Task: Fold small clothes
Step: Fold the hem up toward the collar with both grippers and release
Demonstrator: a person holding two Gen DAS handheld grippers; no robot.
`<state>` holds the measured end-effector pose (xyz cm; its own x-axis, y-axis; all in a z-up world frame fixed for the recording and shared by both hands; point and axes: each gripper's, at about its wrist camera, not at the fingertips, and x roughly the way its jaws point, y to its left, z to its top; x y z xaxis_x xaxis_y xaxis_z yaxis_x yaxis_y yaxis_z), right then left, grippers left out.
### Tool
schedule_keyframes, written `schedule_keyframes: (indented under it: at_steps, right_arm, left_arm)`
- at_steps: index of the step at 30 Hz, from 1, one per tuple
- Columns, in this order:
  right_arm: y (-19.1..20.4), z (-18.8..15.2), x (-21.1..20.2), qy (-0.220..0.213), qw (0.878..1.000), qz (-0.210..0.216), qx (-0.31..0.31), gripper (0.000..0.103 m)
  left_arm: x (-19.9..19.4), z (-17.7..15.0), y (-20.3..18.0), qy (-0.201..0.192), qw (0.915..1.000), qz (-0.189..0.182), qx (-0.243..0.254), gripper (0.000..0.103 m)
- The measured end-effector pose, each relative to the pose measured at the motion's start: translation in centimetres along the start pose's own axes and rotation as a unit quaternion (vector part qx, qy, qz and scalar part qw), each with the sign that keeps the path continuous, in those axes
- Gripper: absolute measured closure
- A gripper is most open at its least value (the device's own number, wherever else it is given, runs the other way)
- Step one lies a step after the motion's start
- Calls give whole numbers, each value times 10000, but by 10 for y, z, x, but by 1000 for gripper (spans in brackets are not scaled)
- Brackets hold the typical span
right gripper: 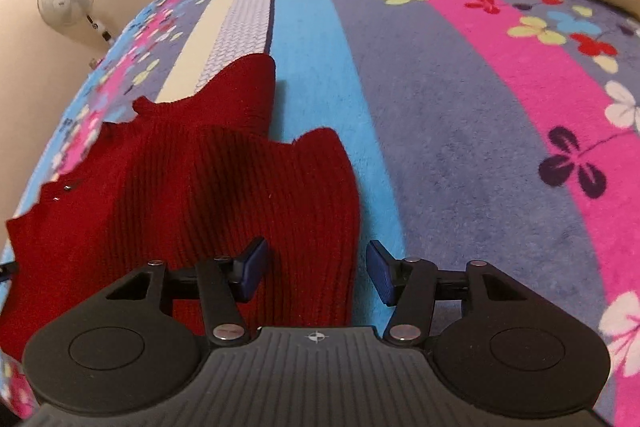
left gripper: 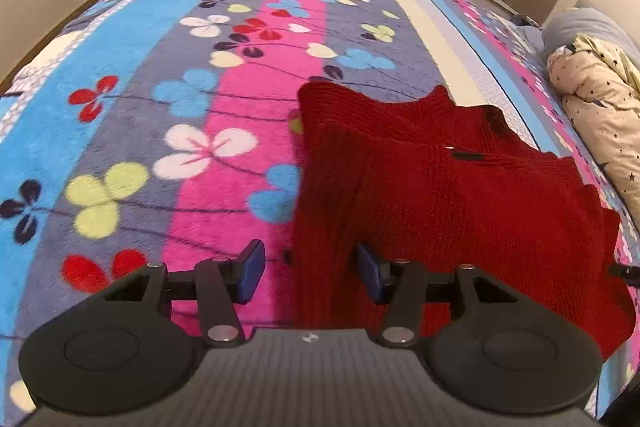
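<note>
Sweater (left gripper: pixel 460 195) near hem cut off below both jaws, blanket (left gripper: pixel 120 107) underneath

Your left tool's (left gripper: pixel 311 273) body hides the red sweater's (left gripper: pixel 460 195) near hem at six o'clock. At three o'clock, the frame edge cuts off the star-print quilt (left gripper: pixel 600 115).

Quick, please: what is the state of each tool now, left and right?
Left tool: open, holding nothing; edge of the dark red ribbed knitted garment lies between its jaws.
Right tool: open, holding nothing; garment edge between its jaws.
</note>
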<state>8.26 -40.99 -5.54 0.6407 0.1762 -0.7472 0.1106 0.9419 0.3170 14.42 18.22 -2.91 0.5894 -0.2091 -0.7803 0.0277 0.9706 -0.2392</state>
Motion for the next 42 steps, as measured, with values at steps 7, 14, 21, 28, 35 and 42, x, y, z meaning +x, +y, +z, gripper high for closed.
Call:
schedule_keyframes:
  at_steps: [7,14,21,28,35,42]
  right_arm:
    - [21,4,-37,-1050,9933,51,-487,93]
    - [38,14,-75,-3011,9509,-151,-700,94]
    - [31,44,5,-1610,9832,-564,-654,94]
    - [42,48,2,-2260,9696,-620,-702,94]
    - [29,54,41,-1301,9860,-958,-417,89]
    - [11,53,17,-1195,9901,-652,348,52]
  left_arm:
    - [-12,4,-27,-618,9947,129,811,91]
    - [-64,19,-32,-2679,9585,552,807,92]
    - [7,36,-31,-1473,9779,1208,867,92]
    - [-1,46,-21,-1925,9726,1217,477,103]
    - [4,62,19,-1464,9776,1368,-643,103]
    - [-6,54,10,-1022,9918,210,-740,45]
